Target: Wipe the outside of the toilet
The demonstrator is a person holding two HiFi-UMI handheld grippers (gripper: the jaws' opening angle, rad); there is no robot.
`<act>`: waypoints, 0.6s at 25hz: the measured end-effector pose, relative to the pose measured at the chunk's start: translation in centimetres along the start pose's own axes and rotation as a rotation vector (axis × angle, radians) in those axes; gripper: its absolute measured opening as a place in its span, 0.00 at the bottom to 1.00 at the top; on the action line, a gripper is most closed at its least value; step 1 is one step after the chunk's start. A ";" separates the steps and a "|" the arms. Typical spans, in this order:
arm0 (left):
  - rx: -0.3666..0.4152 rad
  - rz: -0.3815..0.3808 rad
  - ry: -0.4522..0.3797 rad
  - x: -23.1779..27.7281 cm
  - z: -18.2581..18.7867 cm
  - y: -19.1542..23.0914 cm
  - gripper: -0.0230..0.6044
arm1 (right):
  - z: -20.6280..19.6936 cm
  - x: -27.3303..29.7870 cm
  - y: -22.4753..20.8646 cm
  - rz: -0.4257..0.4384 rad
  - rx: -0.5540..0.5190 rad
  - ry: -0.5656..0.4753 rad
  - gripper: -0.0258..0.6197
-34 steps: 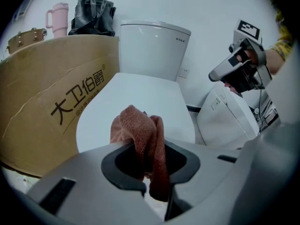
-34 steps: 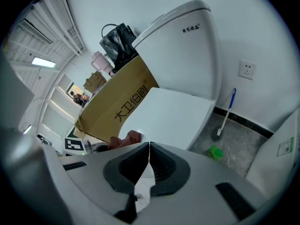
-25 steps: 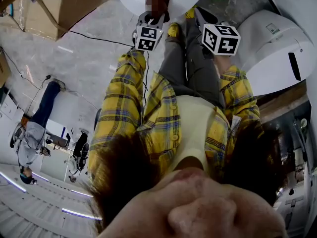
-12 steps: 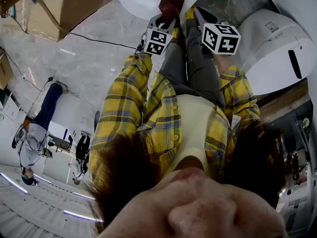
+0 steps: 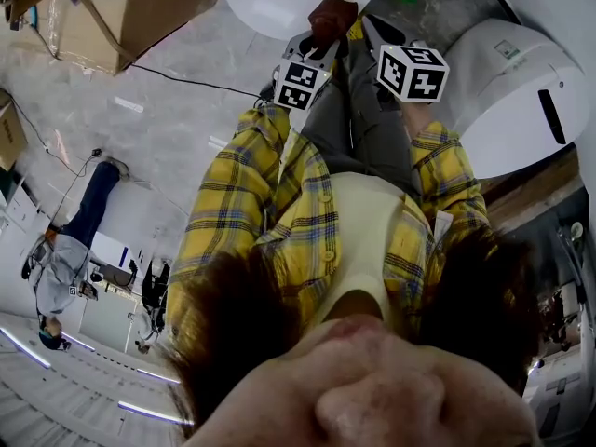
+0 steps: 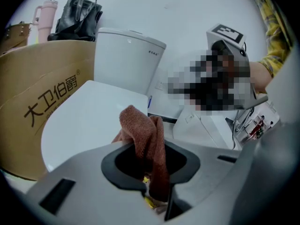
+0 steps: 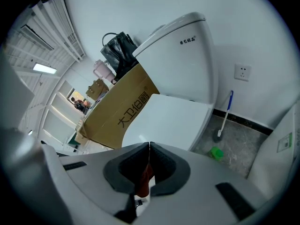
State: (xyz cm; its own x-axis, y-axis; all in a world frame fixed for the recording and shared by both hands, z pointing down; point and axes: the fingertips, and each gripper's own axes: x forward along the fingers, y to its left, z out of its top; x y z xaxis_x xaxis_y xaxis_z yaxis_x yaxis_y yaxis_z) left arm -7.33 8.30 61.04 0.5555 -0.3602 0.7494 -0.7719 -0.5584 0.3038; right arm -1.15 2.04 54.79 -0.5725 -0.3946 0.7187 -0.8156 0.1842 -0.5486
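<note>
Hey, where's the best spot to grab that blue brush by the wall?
Take the brush by its upper handle, coming from the room side. It seems to lean on the wall with its head on the floor, so the top stands free.

Toilet (image 6: 129,55): white and glossy, its tank upright against the wall, its lid (image 6: 89,121) shut flat.
Cloth (image 6: 140,125): reddish-brown knit, bunched into folds — pinched in the left tongs (image 6: 146,149), top fold standing above them, over the lid's near edge; contact with the lid can't be told.
</note>
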 end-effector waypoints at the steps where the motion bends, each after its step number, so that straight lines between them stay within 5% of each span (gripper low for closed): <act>1: 0.003 0.000 -0.011 -0.3 0.5 0.0 0.19 | 0.1 -0.2 0.1 0.000 0.000 -0.004 0.08; 15: 0.075 0.045 -0.129 -6.6 6.6 -0.2 0.19 | 3.1 -3.5 4.0 0.010 -0.047 -0.080 0.08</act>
State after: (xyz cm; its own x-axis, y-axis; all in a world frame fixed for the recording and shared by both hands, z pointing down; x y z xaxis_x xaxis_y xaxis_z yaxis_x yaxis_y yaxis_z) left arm -8.79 5.87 52.18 0.5601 -0.4763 0.6779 -0.7740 -0.5925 0.2232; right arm -2.09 1.36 48.75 -0.5735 -0.4629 0.6759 -0.8141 0.2299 -0.5333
